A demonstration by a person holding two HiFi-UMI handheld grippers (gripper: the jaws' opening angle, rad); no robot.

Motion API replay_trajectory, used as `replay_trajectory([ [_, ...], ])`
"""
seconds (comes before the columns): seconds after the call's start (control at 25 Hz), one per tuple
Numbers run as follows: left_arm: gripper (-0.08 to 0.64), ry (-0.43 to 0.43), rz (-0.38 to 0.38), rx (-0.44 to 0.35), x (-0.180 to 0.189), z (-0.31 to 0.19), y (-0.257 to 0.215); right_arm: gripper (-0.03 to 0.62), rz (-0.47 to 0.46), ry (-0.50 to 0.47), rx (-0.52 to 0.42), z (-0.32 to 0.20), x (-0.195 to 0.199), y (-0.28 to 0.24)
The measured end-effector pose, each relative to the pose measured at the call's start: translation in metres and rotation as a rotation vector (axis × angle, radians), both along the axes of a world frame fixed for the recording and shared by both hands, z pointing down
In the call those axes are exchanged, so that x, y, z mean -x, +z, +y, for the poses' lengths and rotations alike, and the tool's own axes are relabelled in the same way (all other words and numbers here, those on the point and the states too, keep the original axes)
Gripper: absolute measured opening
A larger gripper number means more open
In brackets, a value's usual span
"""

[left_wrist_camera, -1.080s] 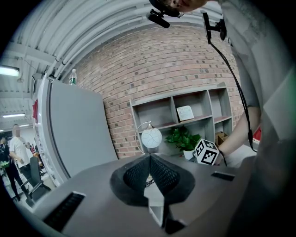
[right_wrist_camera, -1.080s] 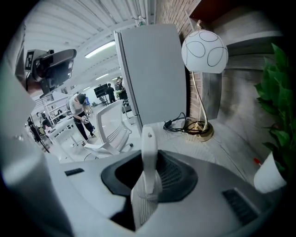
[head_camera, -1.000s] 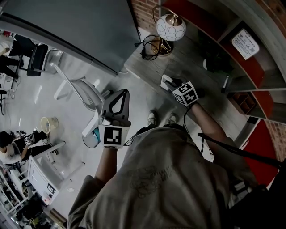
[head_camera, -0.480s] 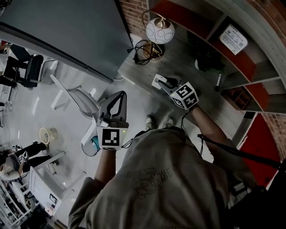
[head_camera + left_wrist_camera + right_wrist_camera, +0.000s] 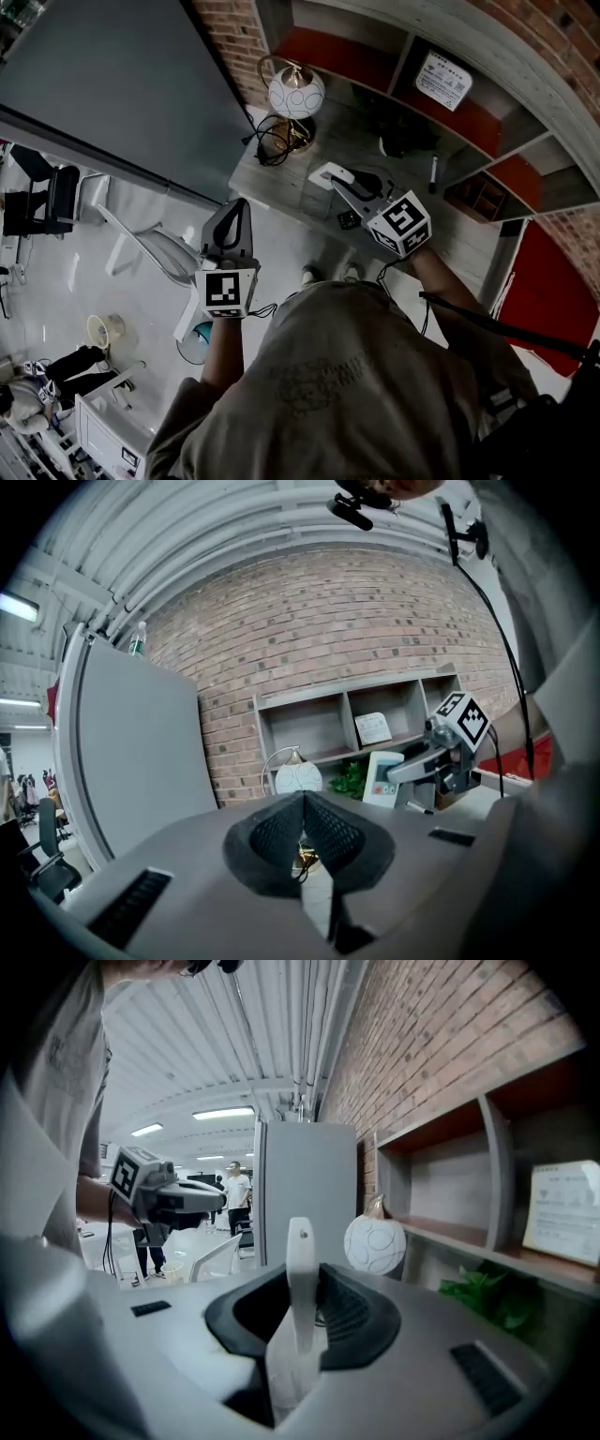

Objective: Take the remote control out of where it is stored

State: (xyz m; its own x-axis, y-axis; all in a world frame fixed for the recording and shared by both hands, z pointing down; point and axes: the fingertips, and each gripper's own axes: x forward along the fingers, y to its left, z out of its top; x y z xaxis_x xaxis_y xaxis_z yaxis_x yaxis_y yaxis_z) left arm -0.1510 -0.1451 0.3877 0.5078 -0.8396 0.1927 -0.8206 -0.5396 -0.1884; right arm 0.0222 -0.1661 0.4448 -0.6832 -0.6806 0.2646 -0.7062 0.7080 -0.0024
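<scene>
Observed: right gripper [image 5: 364, 195] fingers clamped on slim white rectangular remote control [image 5: 336, 178], held above grey wooden counter [image 5: 291, 187], long axis pointing toward 10 o'clock. Fingers of left gripper [image 5: 234, 217] pressed together.

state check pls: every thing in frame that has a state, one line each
White rectangular plastic remote control: clamped edge-on in the right tool, held off the grey wooden table.
Right tool: shut on the remote control.
Left tool: shut, empty.
White globe lamp with brass-coloured arch: upright on the table, looks unlit.
Black cable: coiled at the lamp's base.
</scene>
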Motion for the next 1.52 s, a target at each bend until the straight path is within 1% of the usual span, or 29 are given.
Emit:
replay_trajectory([
  [0.2,0.011,0.029,-0.017,-0.026,-0.012,-0.013,-0.006,0.092,-0.038,0.087,-0.097,0.014,-0.038,-0.05],
  [0.32,0.011,0.049,-0.019,-0.041,-0.024,-0.019,-0.009,0.092,-0.043,0.127,-0.139,0.025,-0.059,-0.071],
  [0.44,0.011,0.063,-0.007,-0.068,-0.033,-0.024,-0.018,0.092,-0.033,0.173,-0.189,0.034,-0.078,-0.085],
  [0.56,0.011,0.07,-0.024,-0.079,-0.038,-0.029,-0.02,0.092,-0.008,0.214,-0.226,0.042,-0.094,-0.096],
  [0.68,0.011,0.077,-0.015,-0.102,-0.044,-0.032,-0.029,0.092,-0.026,0.252,-0.244,0.051,-0.108,-0.107],
  [0.84,0.011,0.069,-0.021,-0.149,-0.048,-0.036,-0.043,0.092,-0.003,0.299,-0.316,0.062,-0.125,-0.126],
  [0.96,0.011,0.067,-0.038,-0.166,-0.047,-0.035,-0.047,0.092,-0.033,0.328,-0.352,0.071,-0.136,-0.137],
  [1.08,0.011,0.063,-0.034,-0.158,-0.047,-0.033,-0.046,0.092,-0.063,0.347,-0.376,0.082,-0.144,-0.145],
  [1.16,0.011,0.058,-0.032,-0.145,-0.046,-0.032,-0.044,0.092,-0.067,0.357,-0.389,0.09,-0.147,-0.148],
  [1.32,0.011,0.06,-0.029,-0.129,-0.049,-0.031,-0.042,0.092,-0.076,0.373,-0.366,0.097,-0.156,-0.141],
  [1.4,0.011,0.064,-0.028,-0.126,-0.051,-0.031,-0.042,0.092,-0.071,0.39,-0.36,0.097,-0.159,-0.139],
  [1.52,0.011,0.074,-0.029,-0.124,-0.055,-0.03,-0.041,0.092,-0.039,0.429,-0.366,0.096,-0.163,-0.134],
])
